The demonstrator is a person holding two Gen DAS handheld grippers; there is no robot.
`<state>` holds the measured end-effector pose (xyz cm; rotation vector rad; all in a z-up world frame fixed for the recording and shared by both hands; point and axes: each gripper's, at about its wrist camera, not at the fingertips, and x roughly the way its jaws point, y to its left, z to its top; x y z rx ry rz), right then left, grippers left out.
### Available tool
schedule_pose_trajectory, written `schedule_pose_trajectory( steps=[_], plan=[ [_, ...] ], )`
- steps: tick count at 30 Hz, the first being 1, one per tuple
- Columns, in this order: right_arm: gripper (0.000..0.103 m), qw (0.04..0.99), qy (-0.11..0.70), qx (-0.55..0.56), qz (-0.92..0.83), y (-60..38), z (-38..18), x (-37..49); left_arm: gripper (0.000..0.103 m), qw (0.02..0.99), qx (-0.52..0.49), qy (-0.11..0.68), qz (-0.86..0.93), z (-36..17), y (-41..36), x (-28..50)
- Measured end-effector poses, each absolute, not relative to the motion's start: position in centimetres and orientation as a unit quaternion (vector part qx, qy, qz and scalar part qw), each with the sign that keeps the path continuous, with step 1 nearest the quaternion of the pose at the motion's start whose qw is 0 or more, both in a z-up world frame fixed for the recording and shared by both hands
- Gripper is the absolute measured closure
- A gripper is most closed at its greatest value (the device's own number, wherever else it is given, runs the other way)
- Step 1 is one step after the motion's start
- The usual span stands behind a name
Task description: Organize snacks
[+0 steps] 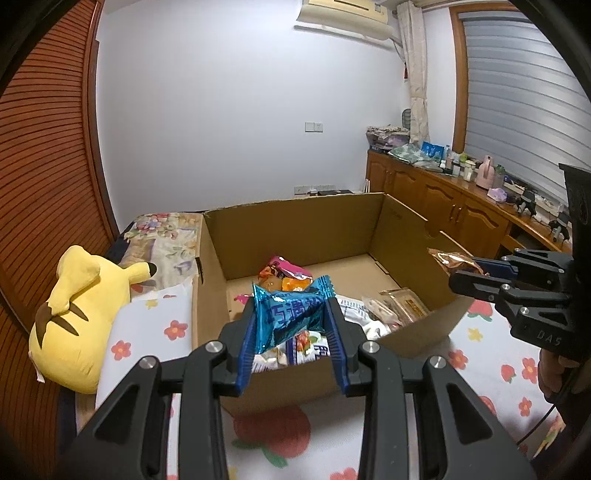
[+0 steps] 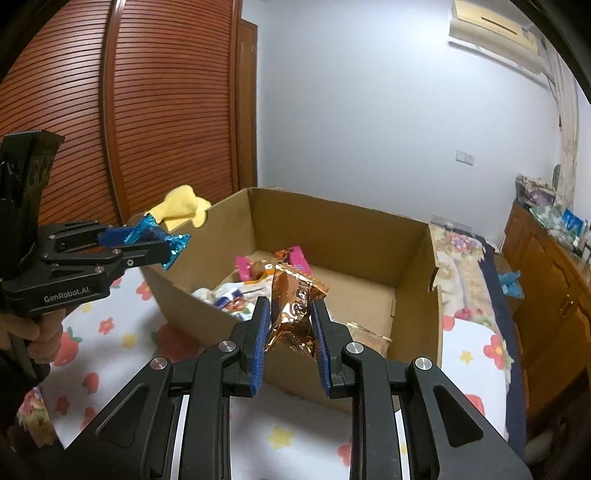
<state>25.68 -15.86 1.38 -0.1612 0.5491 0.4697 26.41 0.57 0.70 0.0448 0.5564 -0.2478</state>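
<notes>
Cardboard box [image 1: 295, 229]; perhaps seven snack packets [image 1: 288, 317].

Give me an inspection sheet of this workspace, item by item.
Surface: bed with flower-print sheet.
Job's things: cardboard box, open, loose snack packets inside.
Clutter: yellow plush toy beside the box.
Grippers: left tongs shut on blue snack packet; right tongs shut on copper snack packet; both above the box's near side.
Cables: thin dark cable below the right tongs.
Surroundings: slatted wooden wardrobe, wooden cabinets, air conditioner.

Flowered bed [image 1: 480, 354] — cardboard box [image 1: 317, 369], yellow plush [image 1: 74, 317] on it.
</notes>
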Motion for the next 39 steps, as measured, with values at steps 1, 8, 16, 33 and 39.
schedule_pose_trajectory(
  steps=[1,8,16,33,39],
  plan=[
    [0.082,0.932,0.269,-0.077,0.229,-16.1,1.3,26.2,0.070,0.954,0.025,0.275,-0.121,0.7,0.4,26.8],
    [0.081,0.933,0.273,-0.070,0.226,-17.0,1.0,28.3,0.067,0.951,0.031,0.284,-0.120,0.5,-0.8,29.0],
    [0.081,0.931,0.284,-0.085,0.215,-16.9,0.6,30.7,0.059,0.949,0.029,0.292,-0.118,0.4,-1.6,30.9],
    [0.074,0.929,0.301,-0.069,0.202,-17.8,-0.6,31.9,0.050,0.952,0.030,0.286,-0.107,-0.1,-1.7,30.1],
    [0.066,0.932,0.296,-0.063,0.199,-17.5,-0.4,30.6,0.047,0.957,0.035,0.271,-0.101,0.3,-1.8,28.3]
  ],
)
